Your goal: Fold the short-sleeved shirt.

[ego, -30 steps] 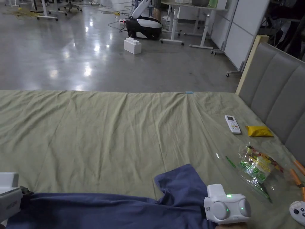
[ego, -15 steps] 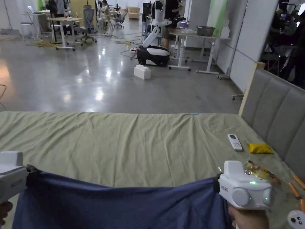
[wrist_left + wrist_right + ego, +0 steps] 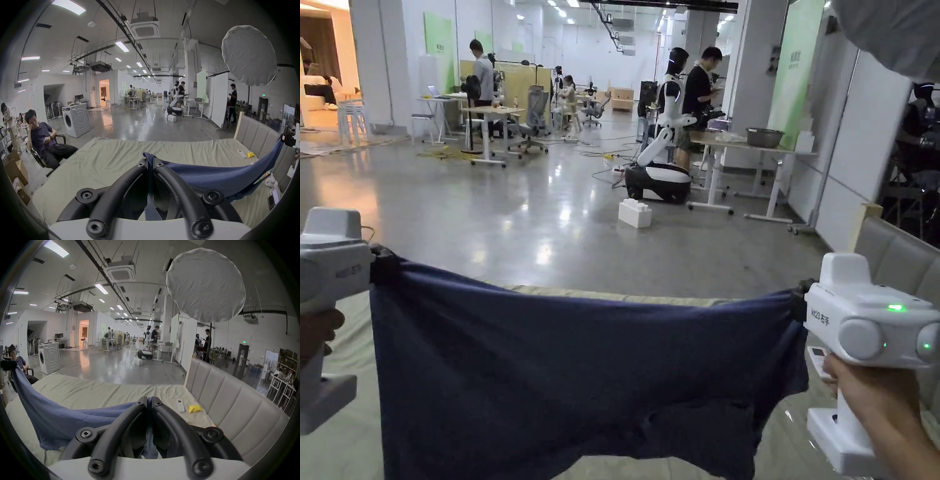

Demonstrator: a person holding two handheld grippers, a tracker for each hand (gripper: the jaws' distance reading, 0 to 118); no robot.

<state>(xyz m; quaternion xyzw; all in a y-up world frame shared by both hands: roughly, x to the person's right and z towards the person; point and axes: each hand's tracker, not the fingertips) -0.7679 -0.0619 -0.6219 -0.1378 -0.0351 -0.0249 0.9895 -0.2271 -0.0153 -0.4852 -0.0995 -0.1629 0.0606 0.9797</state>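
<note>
Hanging between the two tools above the near edge of the bed, the dark blue short-sleeved cotton shirt was stretched wide. The white left gripper had its black jaws pressed together on one top corner, and the white right gripper was clamped likewise on the other. Small lettering on the right tool's casing was too small to read. Beyond lay the wrinkled olive-green bedsheet; near its right edge, by the grey padded headboard, rested a white remote control and a yellow packet. Farther off stood a white washing machine.
</note>
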